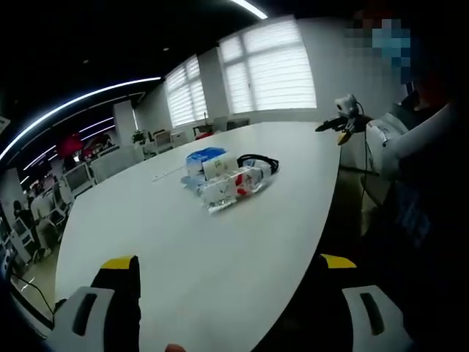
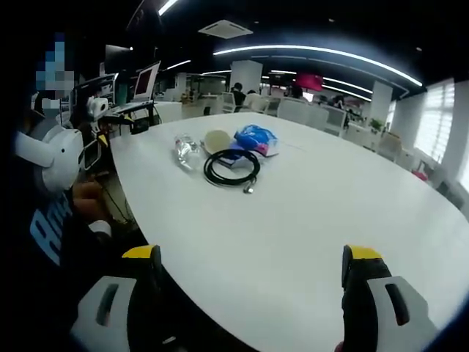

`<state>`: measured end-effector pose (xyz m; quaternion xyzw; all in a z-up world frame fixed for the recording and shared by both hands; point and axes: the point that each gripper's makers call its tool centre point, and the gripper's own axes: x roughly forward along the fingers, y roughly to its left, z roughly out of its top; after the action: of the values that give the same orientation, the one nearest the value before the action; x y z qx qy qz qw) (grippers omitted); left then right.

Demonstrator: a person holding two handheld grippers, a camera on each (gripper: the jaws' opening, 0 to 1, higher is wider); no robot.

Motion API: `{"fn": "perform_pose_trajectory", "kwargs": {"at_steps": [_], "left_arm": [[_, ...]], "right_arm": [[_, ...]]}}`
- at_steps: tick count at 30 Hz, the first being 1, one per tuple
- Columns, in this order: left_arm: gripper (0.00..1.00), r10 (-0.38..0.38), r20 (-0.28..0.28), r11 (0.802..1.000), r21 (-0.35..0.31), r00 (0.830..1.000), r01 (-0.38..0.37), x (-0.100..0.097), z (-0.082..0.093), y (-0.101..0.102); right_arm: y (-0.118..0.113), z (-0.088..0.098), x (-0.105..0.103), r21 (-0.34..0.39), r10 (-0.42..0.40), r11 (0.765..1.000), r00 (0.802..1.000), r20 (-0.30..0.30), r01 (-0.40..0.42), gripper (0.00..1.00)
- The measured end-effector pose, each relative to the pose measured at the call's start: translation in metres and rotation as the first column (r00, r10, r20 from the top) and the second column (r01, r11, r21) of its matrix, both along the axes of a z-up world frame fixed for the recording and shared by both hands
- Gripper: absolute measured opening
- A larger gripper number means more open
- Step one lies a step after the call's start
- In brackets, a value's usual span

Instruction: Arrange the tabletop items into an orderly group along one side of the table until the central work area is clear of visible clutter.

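**Loose cluster, both grippers wide and well back**

The left gripper (image 1: 229, 282) and right gripper (image 2: 251, 275) both hang jaws wide and empty over the near edge of the white table (image 2: 308, 213). Farther out, the clear plastic bottle (image 1: 227, 187), coiled black cable (image 2: 231, 167) and blue packet (image 2: 256, 138) lie bunched together. I judge the round bottle could roll if nudged, and the coil may spring loose or drag its neighbours.
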<state>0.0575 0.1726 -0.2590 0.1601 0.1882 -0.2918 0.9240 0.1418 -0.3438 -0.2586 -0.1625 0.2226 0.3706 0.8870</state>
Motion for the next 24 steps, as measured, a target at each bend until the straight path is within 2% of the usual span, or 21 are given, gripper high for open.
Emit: {"fn": "perform_pose_trajectory", "kwargs": {"at_steps": [24], "left_arm": [[0.99,0.009,0.020,1.000,-0.013,1.000,-0.009,0.007,-0.002,-0.001]], "right_arm": [[0.015,-0.003,0.002,-0.001,0.035,0.999,0.999,-0.003,-0.035,1.00]]}}
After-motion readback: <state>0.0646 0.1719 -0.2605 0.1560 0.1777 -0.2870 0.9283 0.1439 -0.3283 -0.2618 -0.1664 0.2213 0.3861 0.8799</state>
